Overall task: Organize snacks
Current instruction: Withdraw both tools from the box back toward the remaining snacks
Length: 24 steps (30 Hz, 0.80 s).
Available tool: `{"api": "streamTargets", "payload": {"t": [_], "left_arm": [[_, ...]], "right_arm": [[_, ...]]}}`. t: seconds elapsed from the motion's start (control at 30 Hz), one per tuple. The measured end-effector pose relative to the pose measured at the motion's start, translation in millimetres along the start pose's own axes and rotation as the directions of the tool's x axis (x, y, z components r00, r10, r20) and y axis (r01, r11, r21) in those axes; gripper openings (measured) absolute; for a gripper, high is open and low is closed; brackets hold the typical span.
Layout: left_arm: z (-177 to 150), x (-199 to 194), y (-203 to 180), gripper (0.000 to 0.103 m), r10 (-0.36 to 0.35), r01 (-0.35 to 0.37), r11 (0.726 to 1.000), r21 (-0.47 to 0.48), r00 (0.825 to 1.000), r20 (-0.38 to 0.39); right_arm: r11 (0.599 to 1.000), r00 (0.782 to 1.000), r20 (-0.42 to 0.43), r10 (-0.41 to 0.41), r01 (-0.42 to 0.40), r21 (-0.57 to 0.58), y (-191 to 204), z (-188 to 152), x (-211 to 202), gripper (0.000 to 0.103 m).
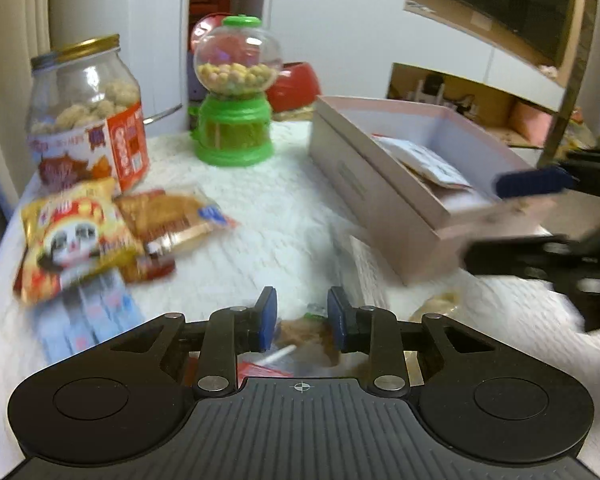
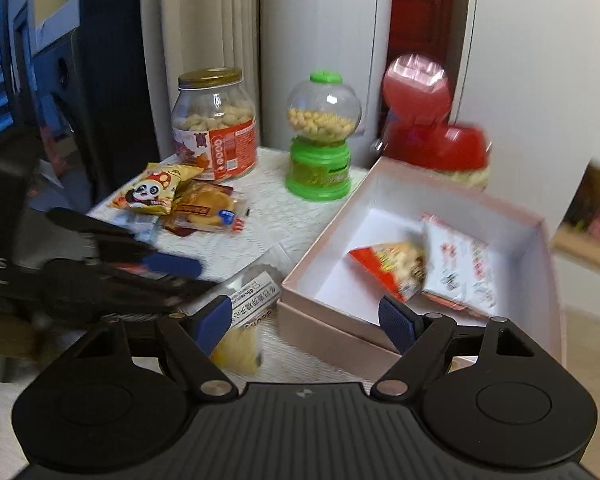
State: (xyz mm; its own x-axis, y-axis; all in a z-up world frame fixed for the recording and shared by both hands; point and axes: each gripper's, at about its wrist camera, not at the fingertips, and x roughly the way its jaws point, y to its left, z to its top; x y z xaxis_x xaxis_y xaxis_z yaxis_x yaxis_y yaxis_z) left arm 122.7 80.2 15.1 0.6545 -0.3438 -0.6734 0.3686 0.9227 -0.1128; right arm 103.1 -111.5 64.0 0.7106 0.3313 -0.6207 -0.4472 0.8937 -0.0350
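Note:
My left gripper (image 1: pixel 303 316) is low over the white tablecloth, its blue pads shut on a small clear-wrapped brown snack (image 1: pixel 306 334). A white stick lies just under it. My right gripper (image 2: pixel 305 324) is open with nothing held. It hovers over the near left corner of the pink box (image 2: pixel 332 320), which holds a red packet (image 2: pixel 392 264) and a white packet (image 2: pixel 460 268). A clear packet with yellow contents (image 2: pixel 244 300) lies beside its left pad. In the left wrist view the right gripper (image 1: pixel 512 220) reaches in over the box (image 1: pixel 380 192).
A panda packet (image 1: pixel 72 236), a pastry packet (image 1: pixel 168 212) and pale blue sachets (image 1: pixel 88 316) lie at the left. Behind them stand a gold-lidded biscuit jar (image 1: pixel 88 112) and a green candy dispenser (image 1: pixel 236 92). A red container (image 2: pixel 436 140) stands behind the box.

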Motion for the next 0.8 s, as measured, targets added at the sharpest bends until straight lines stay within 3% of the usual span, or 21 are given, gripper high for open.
{"api": "streamTargets", "payload": {"t": [0.07,0.13,0.23,0.37,0.43,0.53,0.6,0.7,0.8], "left_arm": [[-13,-10,-1,0.029,-0.023,0.022,1.000,-0.017,1.000,-0.020],[-23,-20,-1,0.031,-0.035,0.034,0.999,-0.030,0.999,-0.027],[-31,-38,-2,0.031,-0.023,0.022,0.998,-0.061,1.000,-0.005],[-39,-70,5,0.031,0.059,-0.044,0.988,-0.147,0.993,0.098],[-40,-83,13,0.031,0.111,-0.082,0.977,-0.195,0.983,0.145],[-45,-100,26,0.031,0.209,-0.152,0.948,-0.281,0.960,0.186],[-49,-108,36,0.031,0.243,-0.173,0.927,-0.333,0.953,0.183],[-57,-113,47,0.031,0.249,-0.171,0.911,-0.376,0.954,0.169],[-64,-114,47,0.031,0.228,-0.154,0.911,-0.382,0.961,0.155]], "right_arm": [[1.000,1.000,0.018,-0.016,0.017,-0.024,10,-6,-3,0.081],[0.999,0.999,0.021,0.030,-0.030,0.013,14,-9,-6,0.079],[0.991,0.995,0.012,0.098,-0.098,0.087,20,-12,-4,0.065],[0.963,0.987,-0.046,0.154,-0.140,0.229,30,-16,21,0.063],[0.961,0.991,-0.073,0.111,-0.088,0.263,39,-14,39,0.063],[0.980,0.995,-0.099,-0.007,0.026,0.197,60,-10,61,0.063],[0.986,0.993,-0.105,-0.049,0.065,0.155,69,-9,68,0.048],[0.995,0.995,-0.103,0.010,0.001,0.103,72,-11,57,0.042],[0.997,0.991,-0.114,0.074,-0.070,0.039,69,-23,39,0.039]]}}
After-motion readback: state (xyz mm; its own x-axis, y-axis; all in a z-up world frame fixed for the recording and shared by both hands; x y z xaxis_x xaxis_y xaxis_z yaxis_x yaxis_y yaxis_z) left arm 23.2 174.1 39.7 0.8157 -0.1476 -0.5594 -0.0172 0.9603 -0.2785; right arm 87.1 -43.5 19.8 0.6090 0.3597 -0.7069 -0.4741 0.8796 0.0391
